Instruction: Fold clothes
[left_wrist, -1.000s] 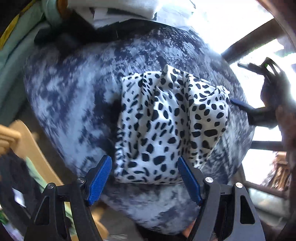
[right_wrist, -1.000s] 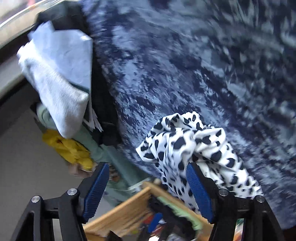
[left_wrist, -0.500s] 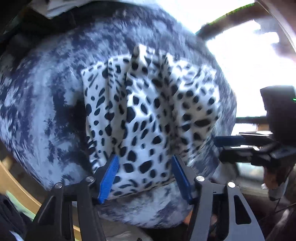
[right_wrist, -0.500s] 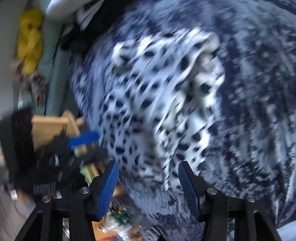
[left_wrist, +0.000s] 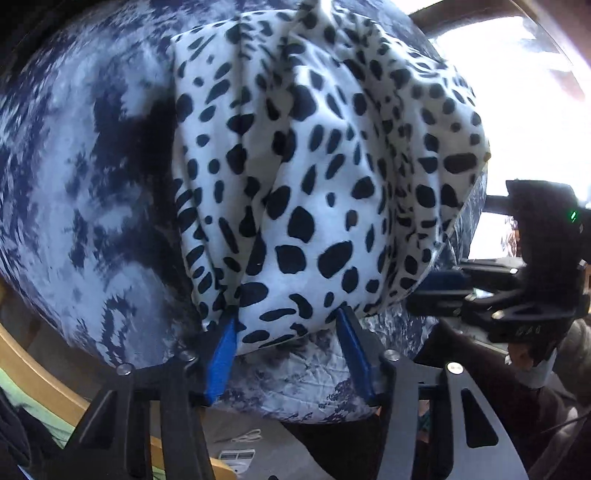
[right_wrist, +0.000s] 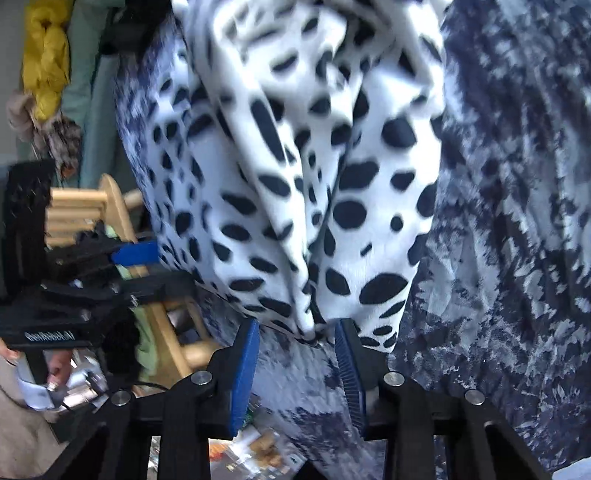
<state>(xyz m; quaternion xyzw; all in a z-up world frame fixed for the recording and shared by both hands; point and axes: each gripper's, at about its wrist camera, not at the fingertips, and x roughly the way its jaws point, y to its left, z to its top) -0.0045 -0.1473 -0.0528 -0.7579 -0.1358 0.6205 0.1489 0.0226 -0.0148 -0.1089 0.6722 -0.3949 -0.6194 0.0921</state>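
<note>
A white garment with black spots (left_wrist: 317, 177) lies partly folded and wrinkled on a blue-and-white mottled cover (left_wrist: 92, 177). My left gripper (left_wrist: 286, 332) is open, its blue pads at either side of the garment's near edge. My right gripper (right_wrist: 297, 339) is open at another edge of the same garment (right_wrist: 295, 166), where a fold of cloth hangs between the pads. The right gripper also shows at the right of the left wrist view (left_wrist: 436, 291). The left gripper shows at the left of the right wrist view (right_wrist: 136, 253).
The mottled cover (right_wrist: 517, 184) drapes over a rounded surface. A wooden frame (left_wrist: 40, 373) runs along its lower left. A wooden rack (right_wrist: 85, 210), a yellow cloth (right_wrist: 46, 59) and pale green fabric (right_wrist: 92, 110) lie to the left. Bright windows are at the right (left_wrist: 535, 110).
Both grippers have moved in to the spotted garment's edges and their jaws have narrowed. The right gripper has swung round from the far side to the garment's near corner.
</note>
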